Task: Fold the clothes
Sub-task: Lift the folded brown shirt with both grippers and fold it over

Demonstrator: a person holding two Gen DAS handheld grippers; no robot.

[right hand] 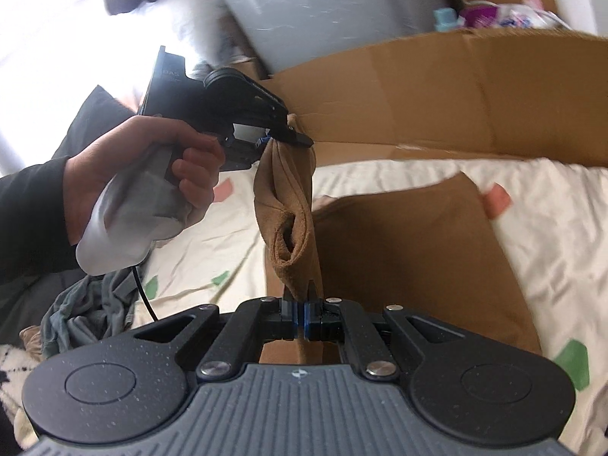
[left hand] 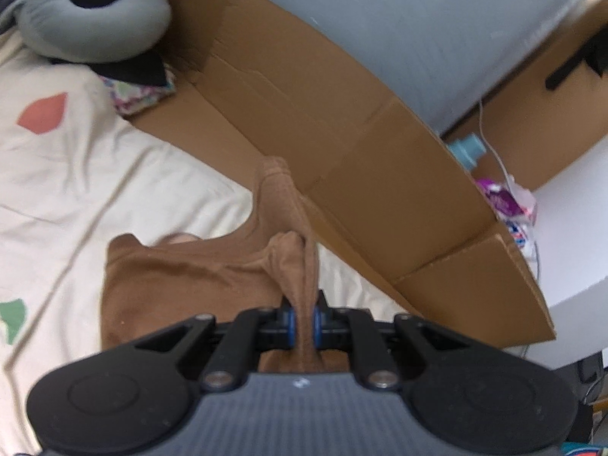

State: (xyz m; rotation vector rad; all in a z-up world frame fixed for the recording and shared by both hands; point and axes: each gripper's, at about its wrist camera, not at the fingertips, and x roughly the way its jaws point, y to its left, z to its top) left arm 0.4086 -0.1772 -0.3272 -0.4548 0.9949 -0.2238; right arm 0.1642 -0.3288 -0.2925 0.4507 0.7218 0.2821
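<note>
Up close, from my left wrist camera, my left gripper (left hand: 303,323) has its jaws clamped on a bunched ridge of the brown garment (left hand: 182,281). The fabric runs up out of the pinch in a gathered fold, and the rest of it spreads flat to the left over the cream bedsheet (left hand: 95,174) with its coloured patches. Behind the fold stands a long cardboard box (left hand: 342,144), one flap leaning over the sheet. At the far left corner lies a grey neck pillow (left hand: 87,30) (rather blurred). Past the box sits a light blue bottle (left hand: 469,150).

From my right wrist camera, my right gripper (right hand: 303,317) is closed tight on the lower edge of the same brown garment (right hand: 399,258), whose body lies flat on the bedsheet (right hand: 551,220) to the right. A twisted strip of the fabric rises from my jaws to my left gripper (right hand: 292,137), which pinches its upper end in the air, in front of the cardboard box (right hand: 437,95). My left hand (right hand: 152,174) wraps that gripper's pale handle, a dark sleeve (right hand: 30,220) behind it. A heap of grey-green clothes (right hand: 91,307) sits at lower left.
</note>
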